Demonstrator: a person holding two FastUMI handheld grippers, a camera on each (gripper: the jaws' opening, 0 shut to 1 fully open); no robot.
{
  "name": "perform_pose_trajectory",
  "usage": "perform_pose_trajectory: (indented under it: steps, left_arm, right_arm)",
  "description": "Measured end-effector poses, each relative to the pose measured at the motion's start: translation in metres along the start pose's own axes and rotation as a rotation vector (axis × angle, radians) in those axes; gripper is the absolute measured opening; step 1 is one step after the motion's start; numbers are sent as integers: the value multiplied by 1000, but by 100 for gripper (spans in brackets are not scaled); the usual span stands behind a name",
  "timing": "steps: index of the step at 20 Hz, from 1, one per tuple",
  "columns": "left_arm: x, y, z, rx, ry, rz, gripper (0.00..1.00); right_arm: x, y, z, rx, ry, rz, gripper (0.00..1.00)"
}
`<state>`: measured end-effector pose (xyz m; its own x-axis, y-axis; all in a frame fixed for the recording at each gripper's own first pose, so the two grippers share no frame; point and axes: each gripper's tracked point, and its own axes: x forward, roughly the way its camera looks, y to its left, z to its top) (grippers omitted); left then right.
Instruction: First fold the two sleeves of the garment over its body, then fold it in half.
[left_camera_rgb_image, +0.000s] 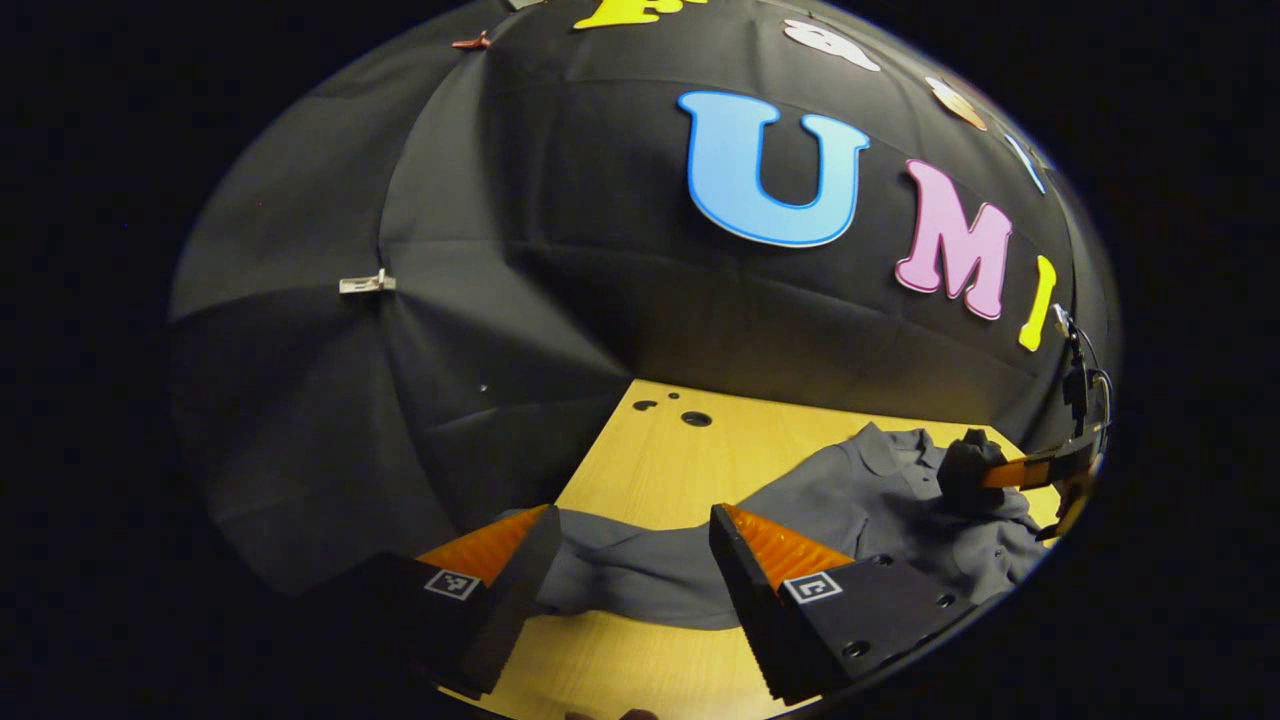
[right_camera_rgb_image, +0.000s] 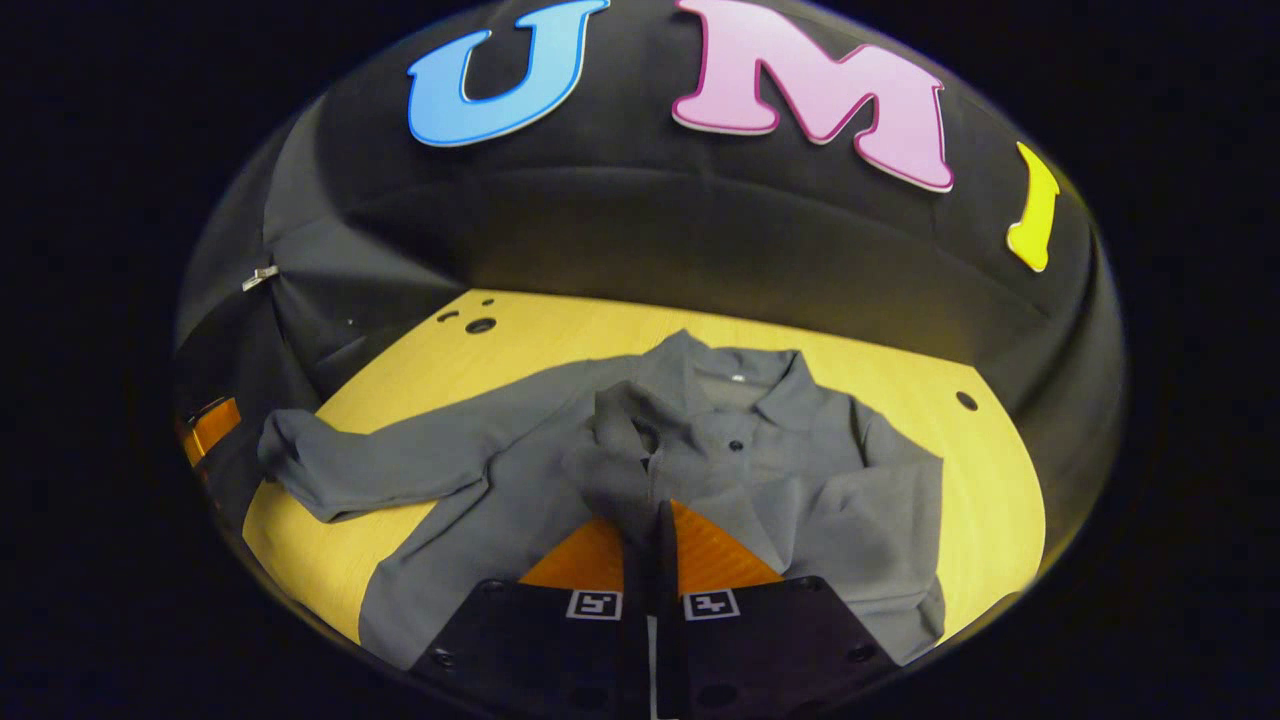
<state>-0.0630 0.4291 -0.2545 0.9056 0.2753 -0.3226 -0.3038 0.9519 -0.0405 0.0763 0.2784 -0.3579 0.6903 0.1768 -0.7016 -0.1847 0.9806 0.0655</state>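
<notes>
Right gripper (right_camera_rgb_image: 650, 525) clamps the shirt's (right_camera_rgb_image: 800, 470) folded sleeve (right_camera_rgb_image: 620, 450) at centre frame; left gripper (left_camera_rgb_image: 630, 550) hovers spread over the other sleeve (left_camera_rgb_image: 640, 570).

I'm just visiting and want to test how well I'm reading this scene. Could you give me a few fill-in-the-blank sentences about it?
1. The grey shirt lies on a ___ table.
2. The left tool has its jaws ___.
3. The right tool is shut on one ___, drawn over the shirt's body.
4. The other sleeve lies stretched out on the table, not yet ___.

Missing words: wooden; open; sleeve; folded.
</notes>
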Motion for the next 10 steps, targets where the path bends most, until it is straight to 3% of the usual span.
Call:
perform_pose_trajectory:
  steps: [7,9,10]
  left_arm:
    - [20,42,-45,-55,124,77,94]
    - [28,46,-53,-71,146,86,95]
    - [31,49,-57,-71,159,97,95]
  right_arm:
    - [18,20,-39,49,130,26,13]
    - [19,31,-42,67,143,63,18]
    - [17,37,-45,81,156,84,25]
